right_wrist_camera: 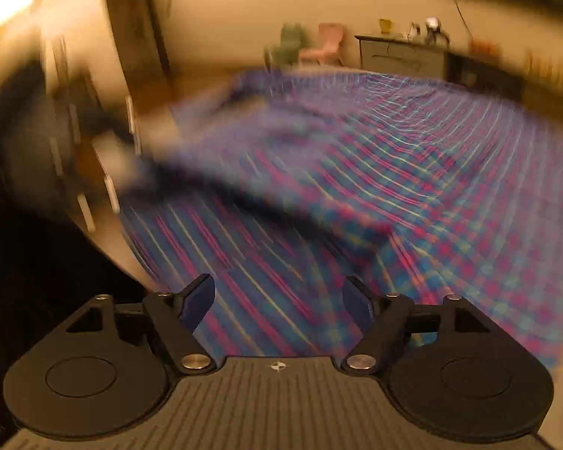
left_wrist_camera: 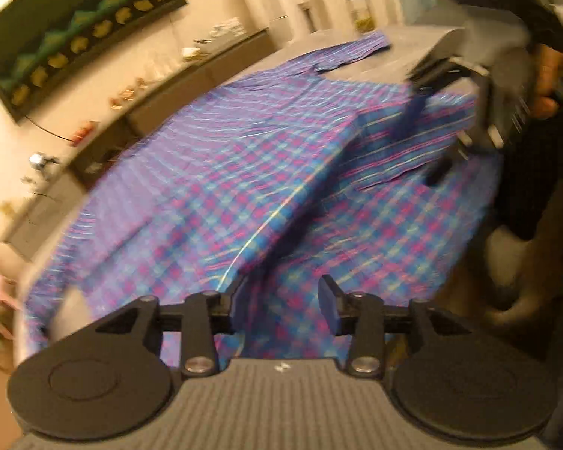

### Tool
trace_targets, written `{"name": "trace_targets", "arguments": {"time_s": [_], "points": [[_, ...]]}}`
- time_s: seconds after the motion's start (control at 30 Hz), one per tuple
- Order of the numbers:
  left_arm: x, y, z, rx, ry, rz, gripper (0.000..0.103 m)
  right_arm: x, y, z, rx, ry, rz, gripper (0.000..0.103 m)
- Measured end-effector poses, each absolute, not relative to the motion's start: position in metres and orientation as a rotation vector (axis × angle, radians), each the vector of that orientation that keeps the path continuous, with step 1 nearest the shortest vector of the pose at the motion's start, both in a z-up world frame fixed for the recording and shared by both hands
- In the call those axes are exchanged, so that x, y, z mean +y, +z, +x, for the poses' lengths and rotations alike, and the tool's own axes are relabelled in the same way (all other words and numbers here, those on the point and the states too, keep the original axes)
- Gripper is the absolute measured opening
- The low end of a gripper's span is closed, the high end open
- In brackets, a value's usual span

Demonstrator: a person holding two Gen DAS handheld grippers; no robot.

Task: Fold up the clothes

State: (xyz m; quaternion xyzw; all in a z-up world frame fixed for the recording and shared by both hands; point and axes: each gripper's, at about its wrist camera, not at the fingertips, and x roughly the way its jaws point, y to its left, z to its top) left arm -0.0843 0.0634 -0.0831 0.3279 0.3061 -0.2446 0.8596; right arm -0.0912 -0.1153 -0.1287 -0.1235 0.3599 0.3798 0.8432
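Now | plaid shirt spread flat | left gripper jaws apart | right gripper jaws apart

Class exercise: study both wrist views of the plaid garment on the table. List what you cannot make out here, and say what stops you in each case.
- Plaid garment: its near edge, left wrist view, hidden behind the left gripper.
- Same garment, right wrist view: folds and sleeve smeared by motion blur.
- Right gripper: open, but the cloth between its fingers is blurred.
- Items on the sideboard: too small and blurred to identify.
- Wall hanging: cut off by the fisheye edge.
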Motion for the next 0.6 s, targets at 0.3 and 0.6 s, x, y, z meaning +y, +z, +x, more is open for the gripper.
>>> {"name": "trace_targets", "arguments": {"time_s": [0.3, 0.6], "points": [[0.081, -0.08, -0.084, 0.615, -0.391, 0.724, 0.044, -0.127, -0.118, -0.102, 0.725, 0.716, -0.345, 0.002], [0.079, -0.094, -0.064, 0.632, -0.341, 0.863, 0.048, -0.116, -0.13, -0.091, 0.745, 0.707, -0.303, 0.05]]}}
